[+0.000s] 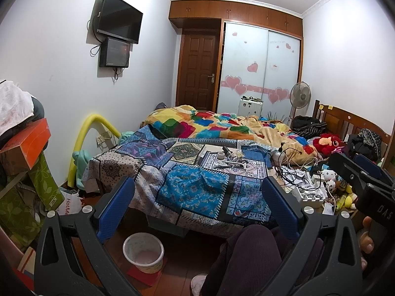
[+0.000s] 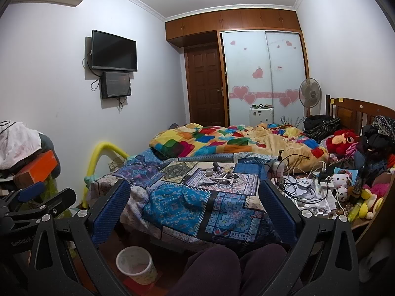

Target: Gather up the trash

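A small pale waste bin [image 1: 143, 251] with a liner stands on the floor below the bed's near edge; it also shows in the right wrist view [image 2: 134, 264]. Several small bits of litter [image 1: 228, 161] lie on the patterned bedspread, also seen in the right wrist view [image 2: 221, 175]. My left gripper [image 1: 197, 207] is open and empty, held above the floor in front of the bed. My right gripper [image 2: 195, 206] is open and empty, at about the same height. The right gripper's body shows at the right edge of the left wrist view [image 1: 365, 187].
The bed [image 1: 192, 190] carries a colourful quilt [image 1: 217, 125], cables and chargers [image 1: 296, 175] and plush toys [image 1: 328, 143]. Boxes and bags [image 1: 27, 162] pile up at the left. The person's knees [image 1: 249, 254] sit below the grippers. A fan [image 1: 300, 93] stands by the wardrobe.
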### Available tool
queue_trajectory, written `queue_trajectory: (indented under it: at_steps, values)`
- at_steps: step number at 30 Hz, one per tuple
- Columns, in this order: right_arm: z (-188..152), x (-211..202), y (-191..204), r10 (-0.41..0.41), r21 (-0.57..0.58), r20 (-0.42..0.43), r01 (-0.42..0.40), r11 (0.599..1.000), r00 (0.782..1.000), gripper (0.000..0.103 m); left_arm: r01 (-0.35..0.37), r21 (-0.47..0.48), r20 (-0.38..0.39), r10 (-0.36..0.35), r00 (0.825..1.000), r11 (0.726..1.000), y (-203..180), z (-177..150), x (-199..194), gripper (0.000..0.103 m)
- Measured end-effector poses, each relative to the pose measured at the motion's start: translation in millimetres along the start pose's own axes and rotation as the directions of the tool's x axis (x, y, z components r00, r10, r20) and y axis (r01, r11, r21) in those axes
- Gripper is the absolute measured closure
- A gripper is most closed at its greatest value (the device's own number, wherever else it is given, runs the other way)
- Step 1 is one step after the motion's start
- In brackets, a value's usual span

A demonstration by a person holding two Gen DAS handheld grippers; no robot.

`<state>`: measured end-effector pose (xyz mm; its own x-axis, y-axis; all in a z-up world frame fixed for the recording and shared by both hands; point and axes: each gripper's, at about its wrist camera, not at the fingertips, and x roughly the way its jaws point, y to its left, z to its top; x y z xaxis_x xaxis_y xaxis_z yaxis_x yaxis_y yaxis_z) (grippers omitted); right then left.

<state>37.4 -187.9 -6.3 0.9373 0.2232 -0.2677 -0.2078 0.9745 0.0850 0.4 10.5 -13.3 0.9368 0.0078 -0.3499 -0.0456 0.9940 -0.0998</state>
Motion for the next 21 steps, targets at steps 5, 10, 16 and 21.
queue_trajectory:
  at_steps: [5, 10, 16, 21]
  values:
    - [1.5, 8.9, -2.2, -0.006, -0.002, 0.013, 0.006, 1.000, 1.000, 0.000, -0.016, 0.021, -0.020, 0.016, 1.000, 1.000, -6.8, -0.7, 11.6, 0.000]
    - [10.7, 28.9, -14.5, -0.004, 0.000, 0.014, 0.004, 1.000, 1.000, 0.000, -0.025, 0.040, -0.031, 0.026, 0.999, 0.999, -12.4, 11.0, 29.5, 0.000]
    - [22.9, 61.2, -35.1, -0.055, 0.006, -0.002, 0.055, 0.998, 0.998, 0.000, 0.010, 0.048, -0.038, -0.008, 0.999, 0.999, -19.8, 34.2, 65.0, 0.000]
    - [34.5, 95.1, -59.5, -0.084, 0.007, -0.052, 0.085, 0.996, 0.995, 0.000, 0.044, 0.043, -0.048, -0.042, 0.998, 0.998, -25.5, 56.4, 102.5, 0.000]
